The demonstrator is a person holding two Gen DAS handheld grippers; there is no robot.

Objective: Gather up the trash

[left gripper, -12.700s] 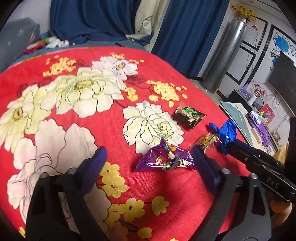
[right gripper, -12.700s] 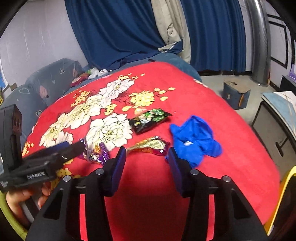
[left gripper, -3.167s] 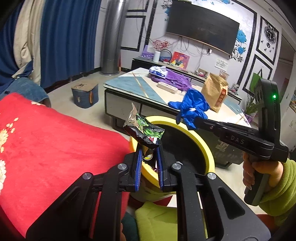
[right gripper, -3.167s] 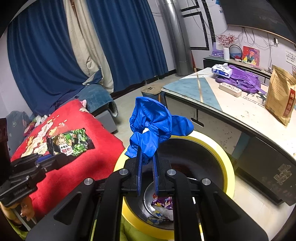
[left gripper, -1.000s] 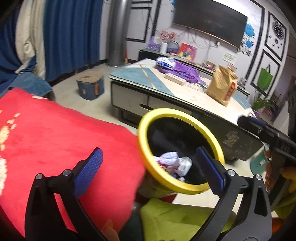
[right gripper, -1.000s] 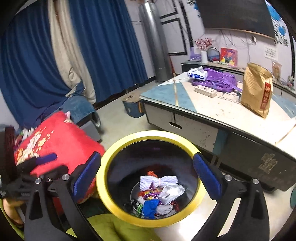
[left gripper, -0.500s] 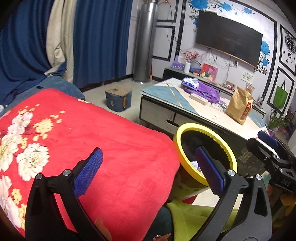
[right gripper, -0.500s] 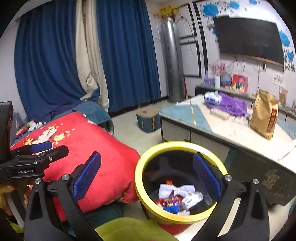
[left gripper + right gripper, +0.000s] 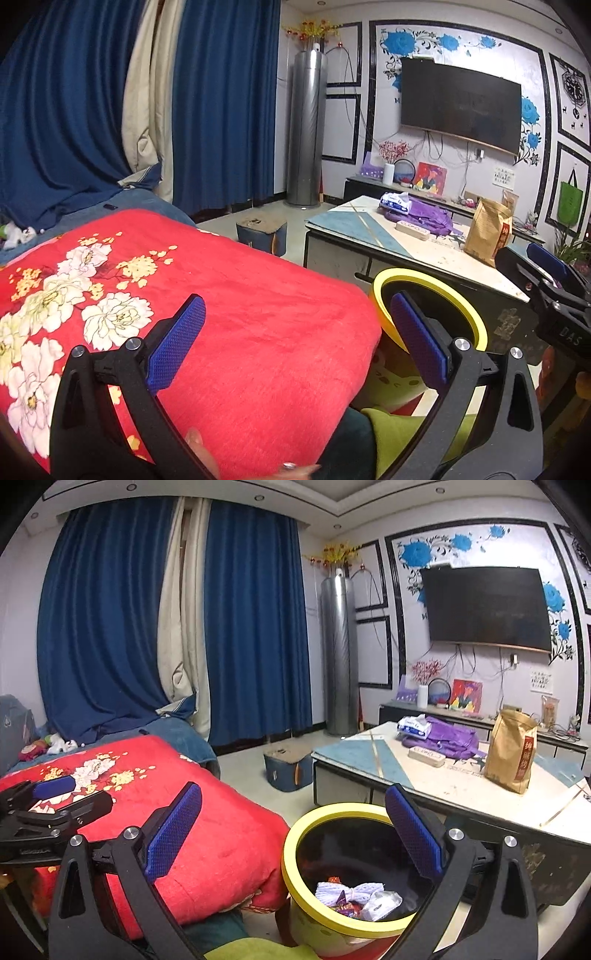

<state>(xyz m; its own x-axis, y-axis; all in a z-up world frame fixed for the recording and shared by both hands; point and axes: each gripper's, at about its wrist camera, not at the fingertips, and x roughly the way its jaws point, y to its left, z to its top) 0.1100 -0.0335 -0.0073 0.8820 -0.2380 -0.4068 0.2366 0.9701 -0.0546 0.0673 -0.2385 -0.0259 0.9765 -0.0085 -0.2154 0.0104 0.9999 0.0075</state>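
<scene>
The yellow-rimmed trash bin stands on the floor beside the red floral blanket. Crumpled wrappers and white paper lie in its bottom. My right gripper is open and empty, held above and in front of the bin. My left gripper is open and empty, over the blanket's edge, with the bin's rim to its right. The right gripper shows at the right edge of the left wrist view. The left gripper shows at the left edge of the right wrist view.
A low table behind the bin holds a brown paper bag, a purple bag and a tissue pack. A small blue box sits on the floor. Blue curtains and a wall TV stand behind.
Both grippers let go of their trash over the bin and stand open. Both have since drawn back and up from the bin, so more of the room and blanket shows.
</scene>
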